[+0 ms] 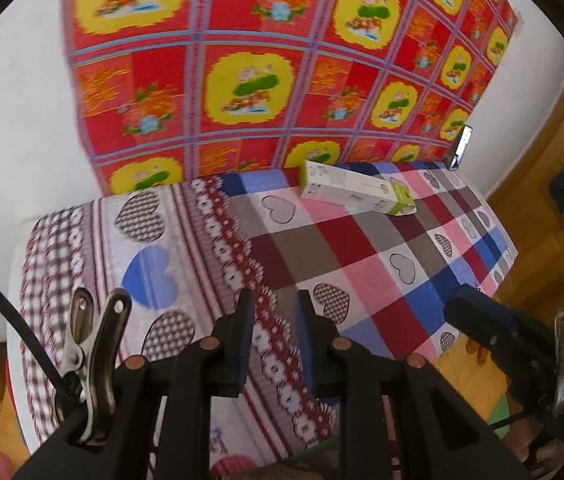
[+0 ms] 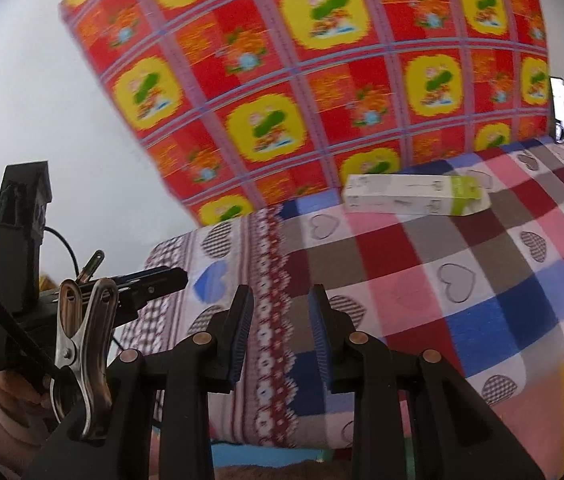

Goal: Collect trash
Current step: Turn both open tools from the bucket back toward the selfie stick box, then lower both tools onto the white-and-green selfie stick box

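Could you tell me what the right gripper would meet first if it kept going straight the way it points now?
Probably the patchwork cloth on the table, near its floral stripe; the right gripper is open and empty. The white-and-green box lies farther on, off to the right. Depth is uncertain.

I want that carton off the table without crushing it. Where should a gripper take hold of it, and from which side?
Judging by its pose, grip the white and green carton across its narrow width at mid-length, coming from above. It lies flat on the checked cloth, long side facing the grippers, nothing crowding it.

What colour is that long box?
The box is white with a lime-green end, clearest in the right wrist view.
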{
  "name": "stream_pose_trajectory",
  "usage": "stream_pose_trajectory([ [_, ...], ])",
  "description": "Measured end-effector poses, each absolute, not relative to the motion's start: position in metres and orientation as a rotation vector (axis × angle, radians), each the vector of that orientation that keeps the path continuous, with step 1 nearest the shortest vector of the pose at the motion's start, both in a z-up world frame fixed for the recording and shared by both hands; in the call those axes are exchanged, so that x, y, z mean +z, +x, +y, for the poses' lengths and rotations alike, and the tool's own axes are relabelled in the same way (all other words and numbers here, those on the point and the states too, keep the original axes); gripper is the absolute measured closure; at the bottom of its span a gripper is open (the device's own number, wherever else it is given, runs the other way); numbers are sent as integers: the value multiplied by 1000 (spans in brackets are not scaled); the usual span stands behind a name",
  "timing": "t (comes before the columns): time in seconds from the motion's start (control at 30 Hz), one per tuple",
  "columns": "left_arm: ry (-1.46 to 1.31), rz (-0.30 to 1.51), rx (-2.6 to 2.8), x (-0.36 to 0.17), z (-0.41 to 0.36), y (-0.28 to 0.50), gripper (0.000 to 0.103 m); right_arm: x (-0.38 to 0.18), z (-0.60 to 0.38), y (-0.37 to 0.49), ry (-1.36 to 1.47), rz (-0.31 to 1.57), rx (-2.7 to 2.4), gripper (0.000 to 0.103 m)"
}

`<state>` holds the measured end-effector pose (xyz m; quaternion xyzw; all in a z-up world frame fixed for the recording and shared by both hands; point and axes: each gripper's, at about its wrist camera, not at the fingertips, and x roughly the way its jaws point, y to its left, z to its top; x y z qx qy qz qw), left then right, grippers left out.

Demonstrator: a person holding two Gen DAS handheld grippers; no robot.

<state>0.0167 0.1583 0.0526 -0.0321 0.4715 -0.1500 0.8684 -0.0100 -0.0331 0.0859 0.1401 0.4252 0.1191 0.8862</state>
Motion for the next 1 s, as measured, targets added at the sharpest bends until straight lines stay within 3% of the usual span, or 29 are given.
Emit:
stream_pose_trajectory([
  [0.67, -12, 1017, -333, 46, 81, 101, 82, 79, -135, 64, 279, 961, 121, 66],
  [1.0, -46, 1058, -284, 23, 38, 165, 66, 38, -198, 124, 308, 1036, 105, 62],
])
